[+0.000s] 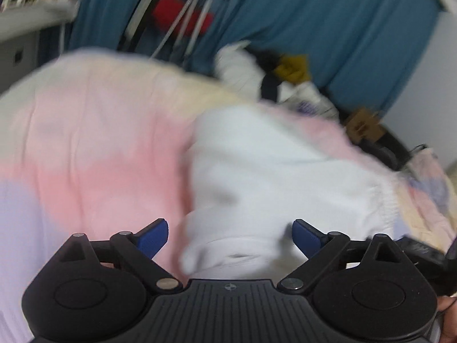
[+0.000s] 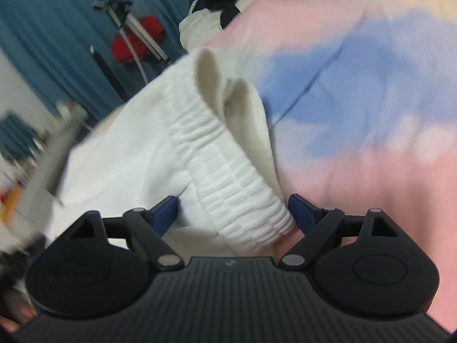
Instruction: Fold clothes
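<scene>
Now both claws stand apart over the white garment (image 2: pixel 120 154).
Soft, light, floppy cloth: left claw (image 1: pixel 230 238) and right claw (image 2: pixel 232 214) hold nothing; best grip seems the ribbed waistband (image 2: pixel 228 177), at 12 o'clock of the right claw.

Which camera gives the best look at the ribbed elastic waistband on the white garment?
The right wrist view. There the waistband runs sharp and close between the open fingers, its gathered ribs plain to see. In the left wrist view the white garment is smeared by motion blur; only a faint gathered edge shows at its right side.

Both close, seemingly sharing white garment (image 1: pixel 274 177)
</scene>
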Demonstrator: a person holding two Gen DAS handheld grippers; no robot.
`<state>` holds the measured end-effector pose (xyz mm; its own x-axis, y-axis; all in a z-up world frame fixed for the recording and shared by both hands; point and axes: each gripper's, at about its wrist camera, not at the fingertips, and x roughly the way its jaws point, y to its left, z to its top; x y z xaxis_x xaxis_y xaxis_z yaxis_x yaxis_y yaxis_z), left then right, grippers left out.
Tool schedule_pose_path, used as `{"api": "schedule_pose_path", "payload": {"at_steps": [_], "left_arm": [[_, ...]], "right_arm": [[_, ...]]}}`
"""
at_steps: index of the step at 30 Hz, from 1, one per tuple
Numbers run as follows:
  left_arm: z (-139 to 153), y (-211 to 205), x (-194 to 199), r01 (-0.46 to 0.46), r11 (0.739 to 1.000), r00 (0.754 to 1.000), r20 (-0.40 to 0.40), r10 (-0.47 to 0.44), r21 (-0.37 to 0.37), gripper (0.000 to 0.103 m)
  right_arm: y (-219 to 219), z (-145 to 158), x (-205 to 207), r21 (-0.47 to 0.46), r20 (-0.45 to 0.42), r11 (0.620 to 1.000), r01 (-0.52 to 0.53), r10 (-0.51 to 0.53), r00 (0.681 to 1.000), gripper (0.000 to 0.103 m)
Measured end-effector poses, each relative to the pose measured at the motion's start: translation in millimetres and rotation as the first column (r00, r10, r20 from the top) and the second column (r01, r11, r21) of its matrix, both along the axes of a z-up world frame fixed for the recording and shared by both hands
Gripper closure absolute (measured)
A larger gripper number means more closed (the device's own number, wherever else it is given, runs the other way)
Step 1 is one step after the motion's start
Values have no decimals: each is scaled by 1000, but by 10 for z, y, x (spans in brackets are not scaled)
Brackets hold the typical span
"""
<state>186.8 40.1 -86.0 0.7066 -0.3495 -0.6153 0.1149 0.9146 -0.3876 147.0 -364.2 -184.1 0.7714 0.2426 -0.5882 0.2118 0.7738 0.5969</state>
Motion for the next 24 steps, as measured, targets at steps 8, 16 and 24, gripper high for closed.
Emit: {"api": "schedule_pose_path", "payload": {"at_steps": [8, 16, 24], "left_arm": [[-39, 140, 73, 7, 998, 999, -37, -9, -68, 9], [-197, -26, 67, 25, 997, 998, -51, -28, -71, 10], [-276, -12, 127, 17, 994, 997, -78, -25, -105, 10]], "right_arm": [[-101, -10, 82, 178, 67, 983, -42, 31, 997, 12], [101, 364, -238, -73, -5, 995, 75, -75, 997, 14], [87, 22, -216, 148, -24, 989, 14, -11, 1000, 12]]}}
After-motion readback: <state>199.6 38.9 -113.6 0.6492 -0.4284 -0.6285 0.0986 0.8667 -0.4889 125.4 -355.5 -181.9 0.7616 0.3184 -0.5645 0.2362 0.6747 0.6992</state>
